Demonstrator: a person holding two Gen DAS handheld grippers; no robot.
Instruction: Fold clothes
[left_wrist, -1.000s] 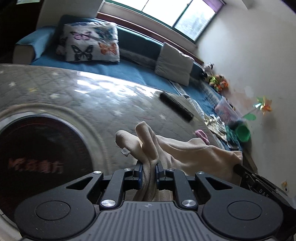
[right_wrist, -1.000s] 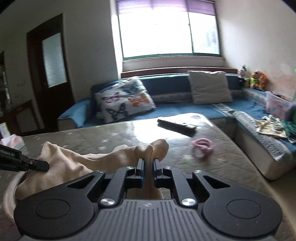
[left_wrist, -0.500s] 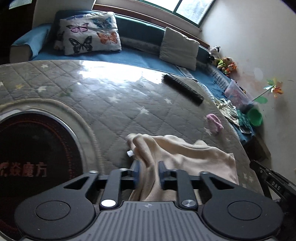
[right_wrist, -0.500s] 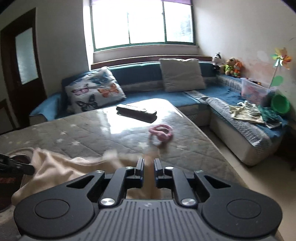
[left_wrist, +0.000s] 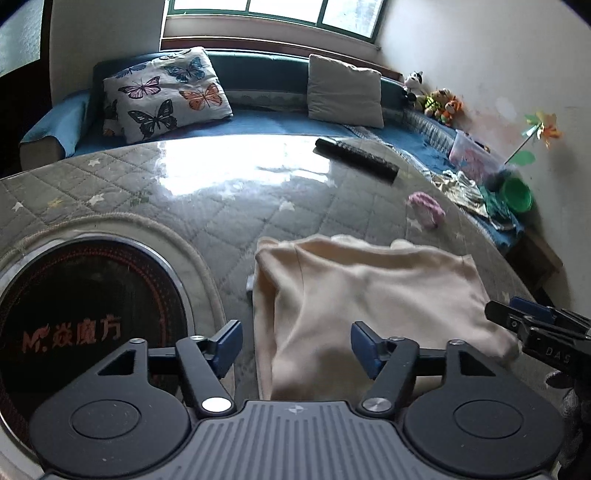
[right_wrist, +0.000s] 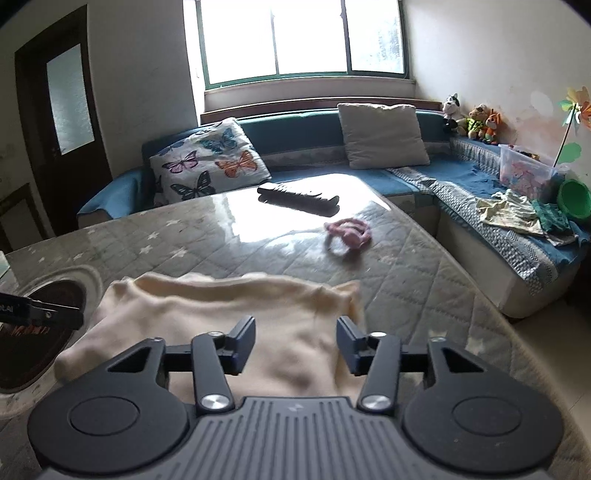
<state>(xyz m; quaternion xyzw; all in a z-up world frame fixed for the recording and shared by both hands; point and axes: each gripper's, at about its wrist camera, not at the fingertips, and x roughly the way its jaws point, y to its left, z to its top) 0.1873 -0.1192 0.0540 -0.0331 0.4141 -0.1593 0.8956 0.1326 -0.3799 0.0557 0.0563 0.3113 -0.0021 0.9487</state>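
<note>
A cream garment (left_wrist: 369, 295) lies folded flat on the quilted grey table cover (left_wrist: 221, 206). My left gripper (left_wrist: 295, 345) is open over the garment's near left edge, holding nothing. In the right wrist view the same garment (right_wrist: 229, 317) lies below my right gripper (right_wrist: 295, 339), which is open and empty over its near right part. The right gripper's tip shows at the right edge of the left wrist view (left_wrist: 532, 325). The left gripper's tip shows at the left edge of the right wrist view (right_wrist: 40, 314).
A round dark cooktop (left_wrist: 81, 325) is set in the table at the left. A black remote (left_wrist: 356, 157) and a pink hair tie (left_wrist: 426, 208) lie farther back. A blue sofa (right_wrist: 314, 147) with cushions stands behind; clothes and a green bowl (right_wrist: 574, 197) lie at right.
Both grippers were shut on the lifted garment a second ago. They lowered it onto the table, opened and let it go; it now lies flat.
</note>
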